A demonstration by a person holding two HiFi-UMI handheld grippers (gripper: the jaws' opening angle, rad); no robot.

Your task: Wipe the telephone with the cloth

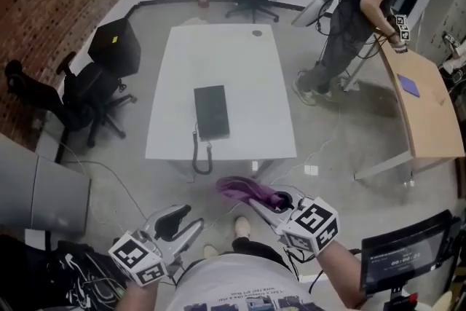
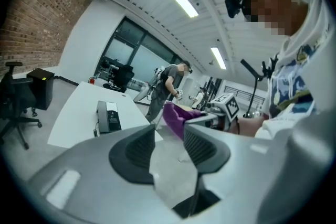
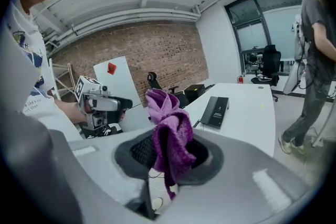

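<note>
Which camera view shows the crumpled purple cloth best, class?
The right gripper view: the crumpled purple cloth fills the centre, pinched between the right gripper's jaws. The head view shows the cloth small, bunched at that gripper's tip; the left gripper view shows only a purple patch beyond the left gripper's open jaws.

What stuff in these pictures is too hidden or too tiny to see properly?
The telephone buttons: too small to make out in every view.
The cloth: its lower end is hidden between the right gripper's pads in the right gripper view.
The writing on the screen: too small and blurred in the head view.
</note>
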